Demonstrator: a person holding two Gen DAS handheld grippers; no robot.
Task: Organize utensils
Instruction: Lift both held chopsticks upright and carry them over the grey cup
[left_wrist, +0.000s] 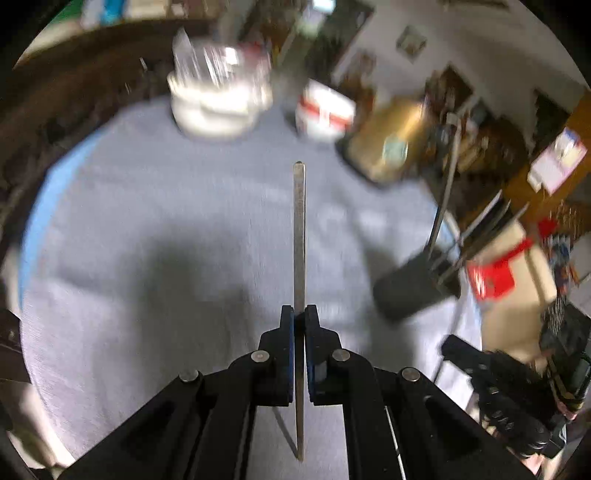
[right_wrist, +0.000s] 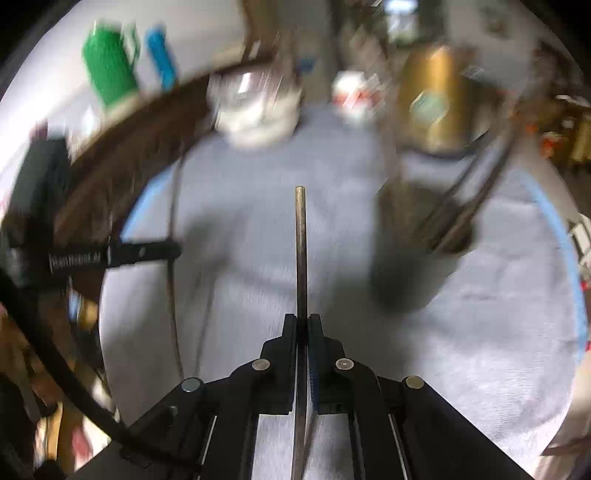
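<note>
Grey-covered tabletop fills both views. Black utensil holder at right of frame, a few utensils already in. Left claw clamped on a flat metal handle; right claw pinching a thinner rod-like handle. Best to drop in one at a time, handles upright. Business ends hidden behind the claws, background too blurry to tell.
</note>
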